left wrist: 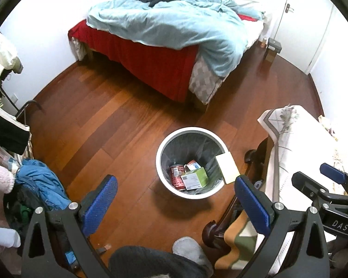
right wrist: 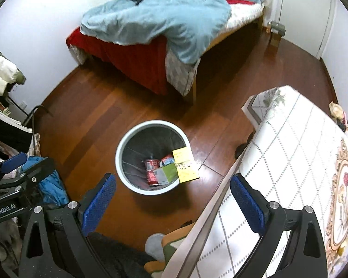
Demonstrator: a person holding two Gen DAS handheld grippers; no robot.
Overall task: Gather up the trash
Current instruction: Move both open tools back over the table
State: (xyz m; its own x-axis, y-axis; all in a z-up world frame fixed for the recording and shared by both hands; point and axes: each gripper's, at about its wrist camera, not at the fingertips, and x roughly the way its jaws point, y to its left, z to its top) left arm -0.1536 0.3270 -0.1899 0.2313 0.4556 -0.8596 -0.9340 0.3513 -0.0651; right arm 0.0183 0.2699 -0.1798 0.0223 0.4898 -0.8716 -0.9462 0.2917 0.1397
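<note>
A white round trash bin (left wrist: 161, 159) with a grey liner stands on the wood floor; it also shows in the right wrist view (right wrist: 121, 159). Inside lie a red can (left wrist: 175, 177), a green and white box (left wrist: 194, 177) and a small crumpled pack (left wrist: 192, 165). A pale yellow flat box (left wrist: 227, 168) sits at the bin's right rim, tilted, printed side up in the right wrist view (right wrist: 185, 165). My left gripper (left wrist: 176, 206) is open and empty above the floor near the bin. My right gripper (right wrist: 172, 205) is open and empty, partly over the table edge.
A table with a white patterned cloth (right wrist: 290, 162) stands to the right. A bed with a blue duvet (left wrist: 169, 27) fills the back. Clothes (left wrist: 41, 183) pile at the left. A grey slipper (left wrist: 188, 250) and a dark chair leg (left wrist: 211, 231) lie close below.
</note>
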